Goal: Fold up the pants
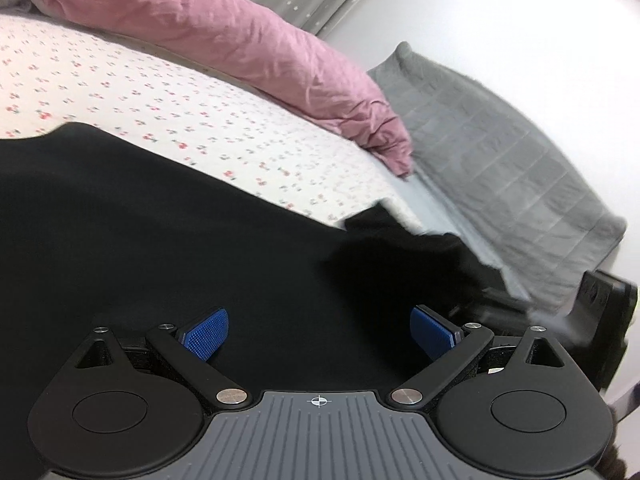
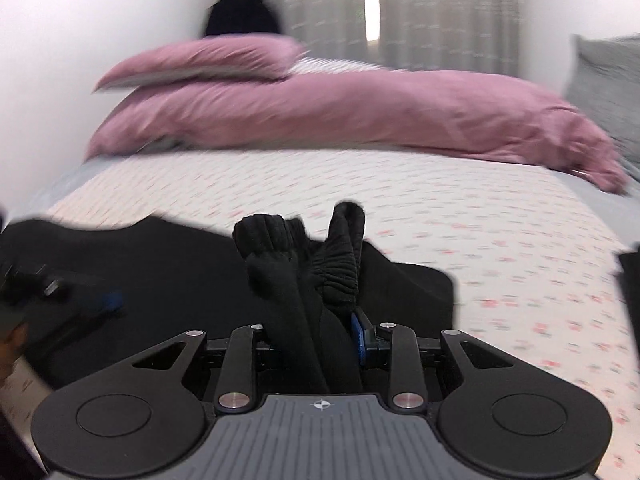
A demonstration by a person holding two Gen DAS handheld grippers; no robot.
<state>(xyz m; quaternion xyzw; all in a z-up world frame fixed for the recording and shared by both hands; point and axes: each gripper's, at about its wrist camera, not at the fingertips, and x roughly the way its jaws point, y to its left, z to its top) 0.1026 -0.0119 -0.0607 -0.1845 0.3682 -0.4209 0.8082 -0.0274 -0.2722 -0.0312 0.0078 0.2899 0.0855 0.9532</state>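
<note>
Right claw (image 2: 320, 344) is clamped on a bunched, gathered edge of the black soft-fabric pants (image 2: 180, 276); the ribbed, puckered cloth rising from between its blue pads looks like an elastic waistband or cuff, though blur keeps me from saying which. Left claw (image 1: 318, 332) stands wide, its blue ridged pads (image 1: 206, 338) well apart and holding nothing, poised just over the flat black cloth.

Most of the pants lie spread on the white floral-print bed sheet (image 1: 160, 92), with one corner reaching toward the bed's edge near the grey quilted blanket (image 1: 500, 168). A crumpled mauve duvet (image 2: 360, 116) lies across the far side of the bed, well apart from the pants.

I judge the pants to be light, limp and stretchy: they will sag and drape from any pinch, and a single layer may slip out while others stay behind. The thick gathered band gives the surest hold, since it fills the pads. For the free claw, a matching edge or corner of the flat part seems the best place, pinching all layers together so the fold stays square.

No brand, label or readable writing shows on the pants or bedding.
</note>
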